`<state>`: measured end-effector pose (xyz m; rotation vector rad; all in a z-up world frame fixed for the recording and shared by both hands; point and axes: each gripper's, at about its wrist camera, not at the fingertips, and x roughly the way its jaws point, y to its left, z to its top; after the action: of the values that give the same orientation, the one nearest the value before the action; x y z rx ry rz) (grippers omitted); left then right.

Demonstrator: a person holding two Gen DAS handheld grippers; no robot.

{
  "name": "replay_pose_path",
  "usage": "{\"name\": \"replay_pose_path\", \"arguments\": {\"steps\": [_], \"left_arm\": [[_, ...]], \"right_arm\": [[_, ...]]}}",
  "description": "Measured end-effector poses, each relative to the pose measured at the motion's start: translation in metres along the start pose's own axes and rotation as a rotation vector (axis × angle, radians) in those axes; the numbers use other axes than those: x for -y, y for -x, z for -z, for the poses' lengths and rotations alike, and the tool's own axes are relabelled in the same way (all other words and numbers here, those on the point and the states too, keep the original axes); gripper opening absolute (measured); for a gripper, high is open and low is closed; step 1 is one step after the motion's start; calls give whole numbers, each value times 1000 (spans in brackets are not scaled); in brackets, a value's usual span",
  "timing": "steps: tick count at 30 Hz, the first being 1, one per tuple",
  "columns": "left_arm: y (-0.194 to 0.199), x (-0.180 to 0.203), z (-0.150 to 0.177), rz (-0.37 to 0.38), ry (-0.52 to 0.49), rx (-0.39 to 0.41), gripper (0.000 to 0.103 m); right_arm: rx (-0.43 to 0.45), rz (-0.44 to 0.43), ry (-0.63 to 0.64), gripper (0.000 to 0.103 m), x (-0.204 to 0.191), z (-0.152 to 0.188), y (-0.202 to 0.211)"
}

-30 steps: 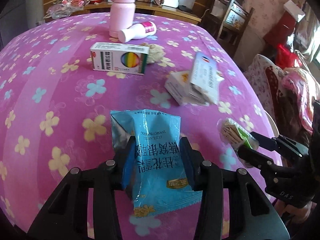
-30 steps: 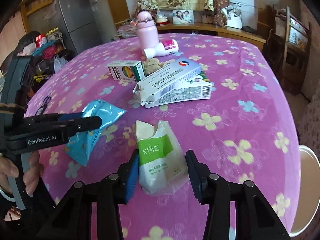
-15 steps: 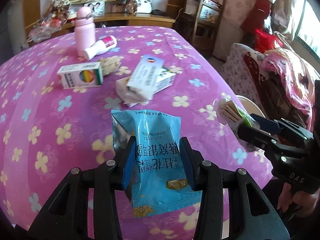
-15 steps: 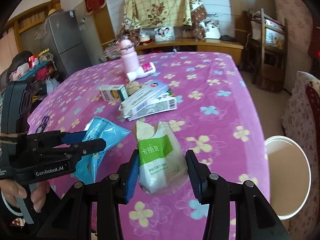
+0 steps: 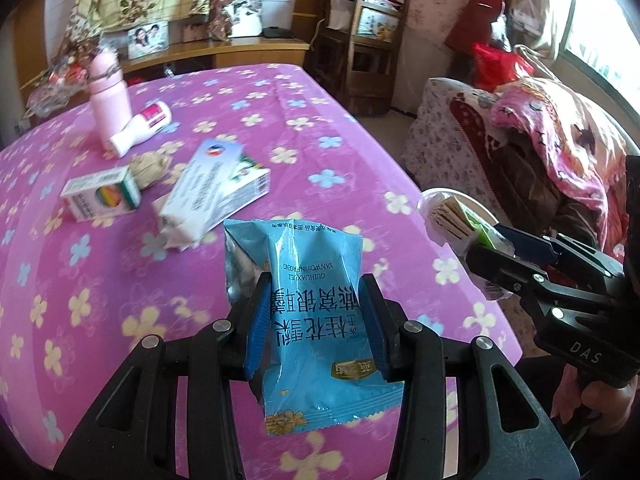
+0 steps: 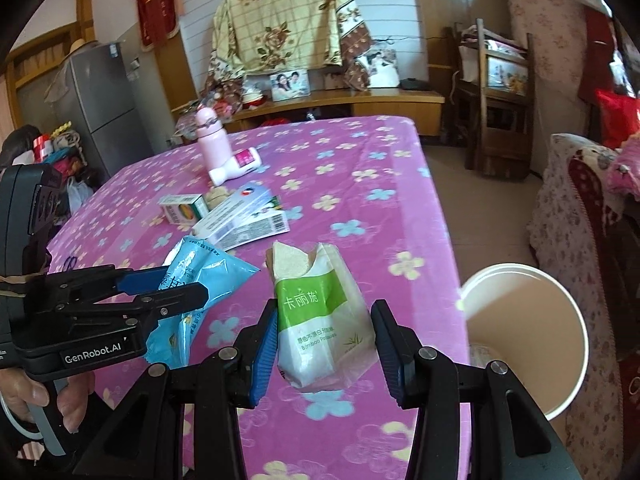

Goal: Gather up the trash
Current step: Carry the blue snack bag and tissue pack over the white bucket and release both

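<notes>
Clamping a blue snack wrapper (image 5: pixel 316 312), the left tongs (image 5: pixel 316 320) mirror the right tongs (image 6: pixel 325 344) pinching a tissue pack (image 6: pixel 320 320).

1. Daylight is admitted through a window (image 5: pixel 600 32) to the right of the left gripper (image 5: pixel 316 320), where it is blown out to white.
2. The tablecloth (image 5: pixel 120 280) ahead is softened by motion blur.
3. Straight lines are bowed by fisheye distortion, and the corners are vignetted black.
</notes>
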<state>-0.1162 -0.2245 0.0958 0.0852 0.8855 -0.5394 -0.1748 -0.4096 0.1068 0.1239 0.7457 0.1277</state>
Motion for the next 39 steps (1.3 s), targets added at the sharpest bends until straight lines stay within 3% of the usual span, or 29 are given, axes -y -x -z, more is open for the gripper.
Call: {"name": "replay_pose_path", "arguments": {"steps": [25,39], "left_arm": [[-52,109,-41,70,-163,-14,41],[-96,157,-55,72,-225,-43,41]], "right_arm": [[22,149,-161,44,117,14,31],[1,204,-250,44,173,24,25]]}}
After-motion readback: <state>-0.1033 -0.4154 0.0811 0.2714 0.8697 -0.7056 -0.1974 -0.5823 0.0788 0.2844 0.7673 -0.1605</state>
